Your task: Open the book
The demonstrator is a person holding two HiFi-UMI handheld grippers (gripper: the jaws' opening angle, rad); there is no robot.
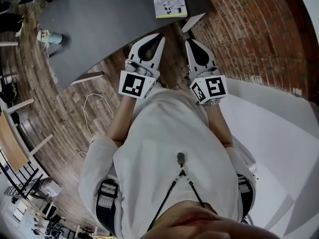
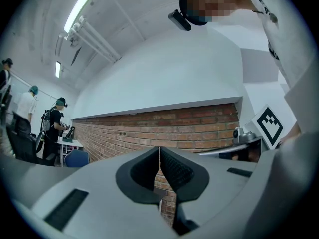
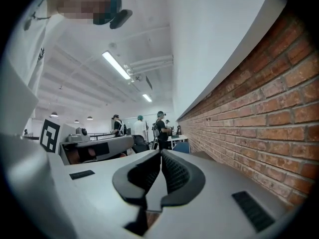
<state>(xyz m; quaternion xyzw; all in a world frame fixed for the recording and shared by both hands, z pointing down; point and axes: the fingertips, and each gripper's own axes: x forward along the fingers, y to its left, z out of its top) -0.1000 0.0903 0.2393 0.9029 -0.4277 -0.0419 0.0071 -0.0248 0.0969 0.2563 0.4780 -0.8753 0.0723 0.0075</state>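
A closed book (image 1: 169, 0) with a yellow-green cover lies at the far edge of the dark table (image 1: 109, 19), seen in the head view. Both grippers are held level in front of the person's chest, short of the table's near edge. My left gripper (image 1: 161, 36) is shut with nothing between its pads, and its tips meet in the left gripper view (image 2: 159, 156). My right gripper (image 1: 189, 42) is likewise shut and holds nothing; its tips meet in the right gripper view (image 3: 160, 156). The book shows in neither gripper view.
A small pale figurine (image 1: 49, 36) stands at the table's left end. A white cable (image 1: 97, 108) lies on the wood floor. A brick wall (image 1: 249, 29) runs along the right, with a white surface (image 1: 279, 133) beside it. Several people (image 3: 142, 128) stand far off.
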